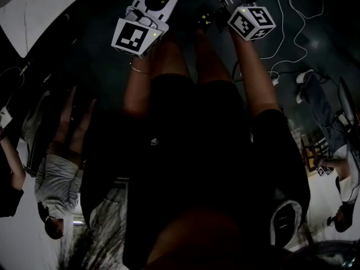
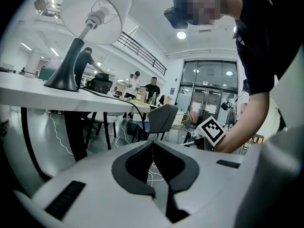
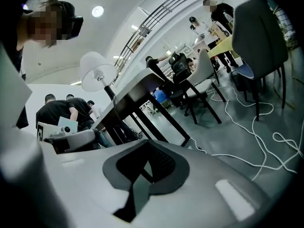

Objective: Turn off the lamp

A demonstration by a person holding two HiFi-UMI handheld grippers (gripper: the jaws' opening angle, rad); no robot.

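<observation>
Lamp [image 2: 77, 44] is parked on the table [image 2: 28, 96], up high and off to the left in the left gripper view. It's well apart from both grippers, which are held lower than the tabletop. No switch can be made out anywhere, and whether the bulb is lit can't be told either.

What could go wrong, as a guess:
- If the lamp gets reached for from below, the shade [image 2: 95, 8] could be clipped and the whole thing tipped, since it's tall on a small base.
- A black cord [image 2: 142, 118] is draped off the table edge. It could be snagged on the way up and the lamp dragged with it.
- White cables [image 3: 228, 156] are strewn over the floor, so a foot could be caught.
- The head view is very dark and the lamp isn't seen there, so the reach would be half blind.

Jaws: the left gripper [image 2: 153, 146] is closed right up with nothing pinched. The right gripper [image 3: 147, 148] is the same, pressed together with nothing between. Both would have to be opened if a switch needs pinching.
</observation>
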